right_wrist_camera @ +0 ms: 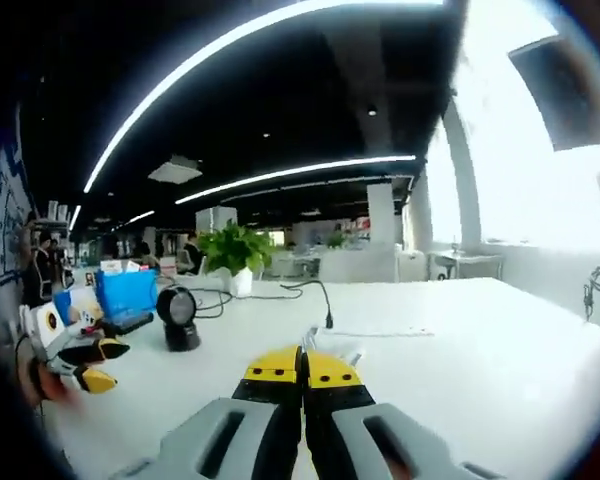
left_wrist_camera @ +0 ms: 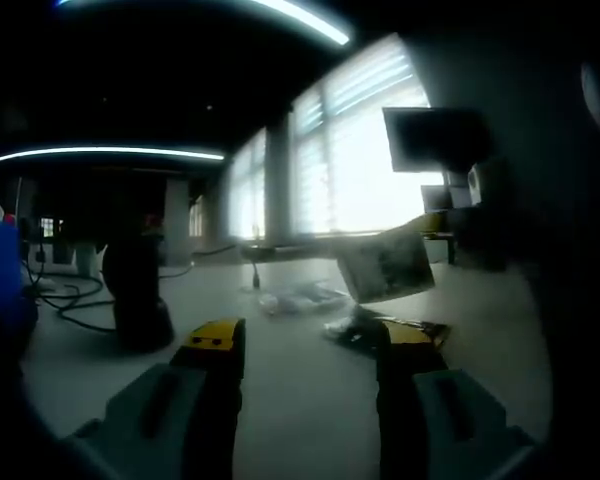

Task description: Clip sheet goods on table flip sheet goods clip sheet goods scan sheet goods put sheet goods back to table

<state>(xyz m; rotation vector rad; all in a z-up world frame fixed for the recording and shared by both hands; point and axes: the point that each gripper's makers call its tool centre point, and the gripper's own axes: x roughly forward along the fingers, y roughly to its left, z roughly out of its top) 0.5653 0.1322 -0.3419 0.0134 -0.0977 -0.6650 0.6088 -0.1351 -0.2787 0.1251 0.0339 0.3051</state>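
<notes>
Sheet goods, a flat printed packet with a pale glossy face [left_wrist_camera: 388, 266], hang tilted in the air above the white tabletop [left_wrist_camera: 300, 400], beyond the loose pile of clear and dark packets [left_wrist_camera: 345, 318] lying on it. The right tool [right_wrist_camera: 302, 372] has its yellow-tipped jaws pressed together on a thin edge, apparently that packet. The left tool [left_wrist_camera: 310, 350] stands wide open and empty, short of the pile. A black dome-shaped scanner [right_wrist_camera: 179, 317] sits left of the pile. Judging by this, the scan step is in hand; next the packet's code side should face the scanner.
</notes>
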